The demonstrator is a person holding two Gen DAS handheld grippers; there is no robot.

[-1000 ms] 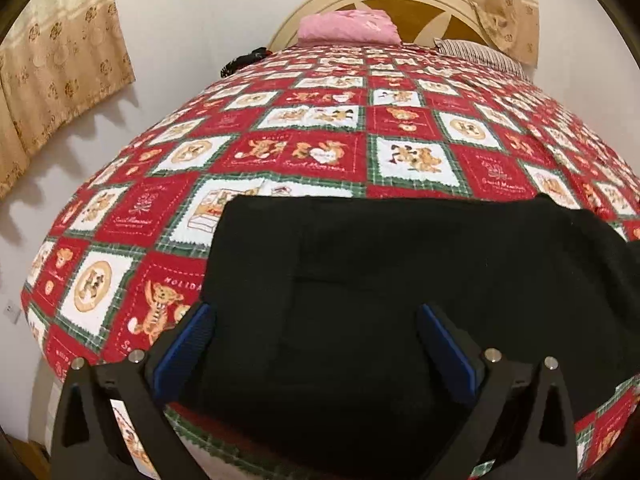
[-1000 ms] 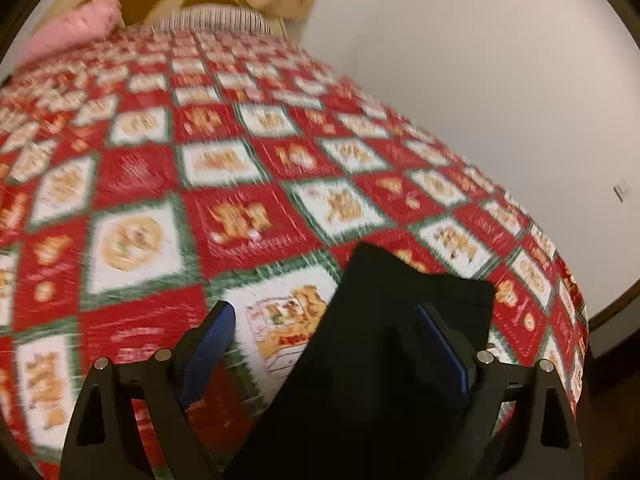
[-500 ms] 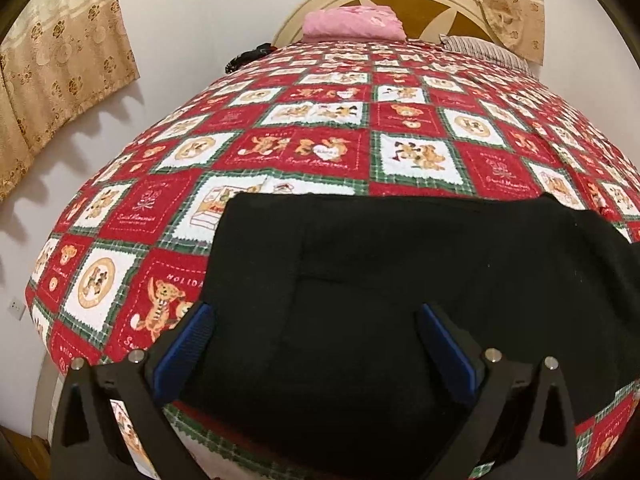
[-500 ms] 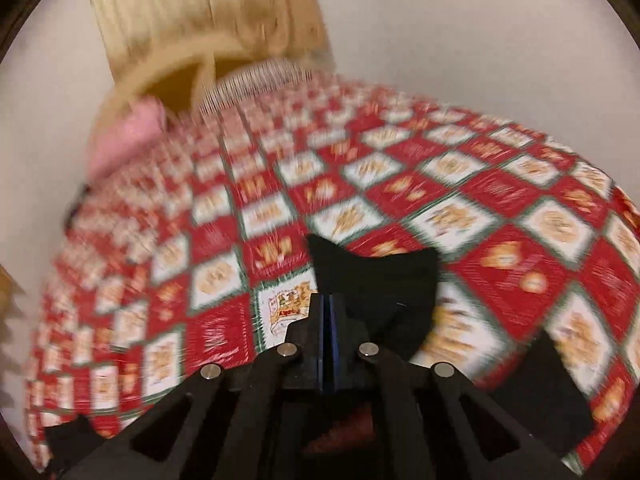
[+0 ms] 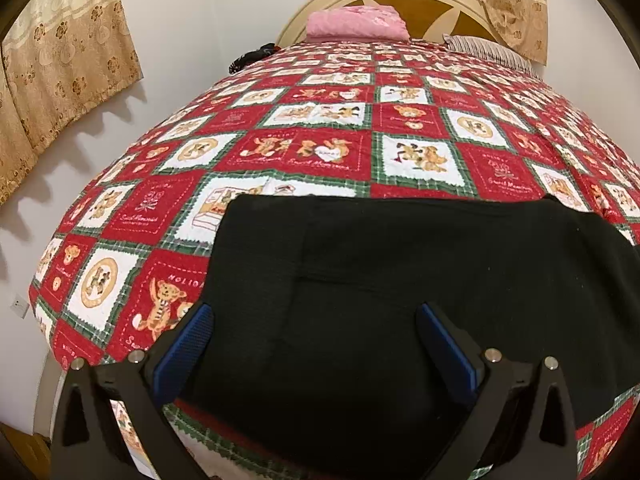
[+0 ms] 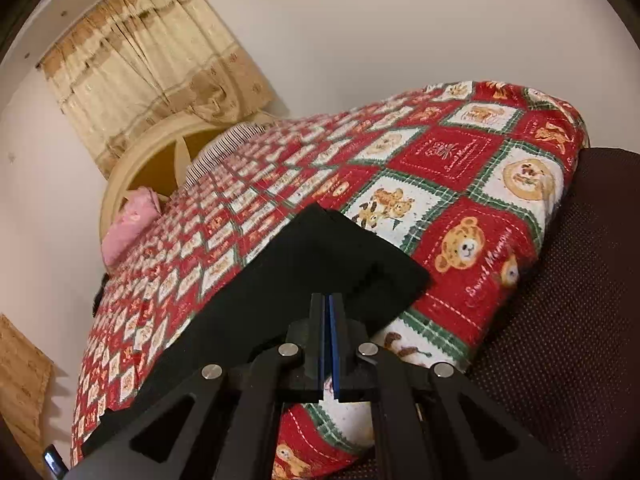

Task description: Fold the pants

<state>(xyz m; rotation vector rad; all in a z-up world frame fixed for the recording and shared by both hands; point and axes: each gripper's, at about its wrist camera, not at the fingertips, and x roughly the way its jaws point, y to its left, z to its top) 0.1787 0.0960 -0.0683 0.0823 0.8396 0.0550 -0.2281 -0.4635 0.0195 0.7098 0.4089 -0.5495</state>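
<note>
Black pants (image 5: 400, 280) lie spread across the near end of a bed with a red, white and green teddy-bear quilt (image 5: 320, 152). My left gripper (image 5: 316, 340) hovers over the pants near the bed's front edge, open, with its blue pads (image 5: 188, 344) standing wide on either side of the cloth. In the right wrist view my right gripper (image 6: 329, 304) is shut, its pads pinched on the edge of a pant leg's end (image 6: 320, 256). That leg runs back to the lower left across the quilt (image 6: 452, 152).
A pink folded cloth (image 5: 356, 22) and a striped pillow (image 5: 488, 48) lie at the round wooden headboard (image 5: 400, 0). Beige curtains (image 5: 60, 60) hang on the left wall. A dark mesh chair (image 6: 580, 300) stands against the bed's corner on the right.
My right gripper closed on the pant leg's end, then swung sideways and rolled with it, so its view now tilts across the bed. The left gripper stayed open and in place.
</note>
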